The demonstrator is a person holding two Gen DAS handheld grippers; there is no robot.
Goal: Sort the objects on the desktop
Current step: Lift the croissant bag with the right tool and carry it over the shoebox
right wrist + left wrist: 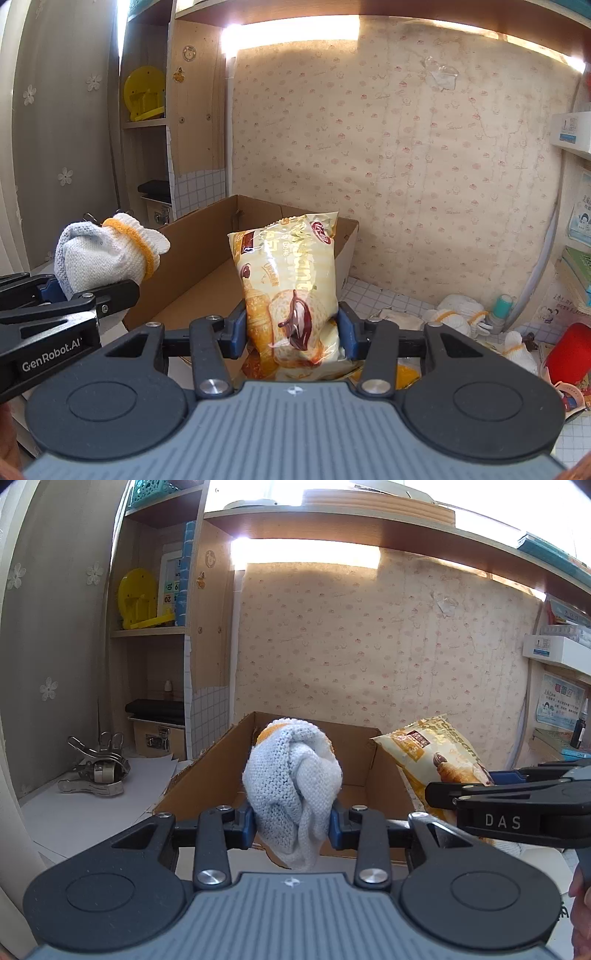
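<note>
Left wrist view first: my left claw (291, 825) is clenched on a bundled knit glove (293, 775), white-grey with an orange cuff, and I have it raised just at the near edge of the cardboard box (207, 760) — held high, I judge, so the dangling end clears the wall before it goes in. Far left on the tabletop (74, 812) lies a pile of metal clips (96, 771), well apart from the box and untouched.

Moving right, the box sits open-topped against the far wall, its floor bare as far as I can see, which makes it the likely sorting bin.

Right wrist view: my right claw (291, 334) is grasping a croissant snack bag (291, 288) by its lower part, the pack standing upright in front of the box's right half. I hold it low so the puffy top stays uncrushed. Both loads hang side by side, near each other but apart — the two can be dropped without tangling.

Far right, more white gloves (461, 314) and a red container (569, 354) await sorting.
</note>
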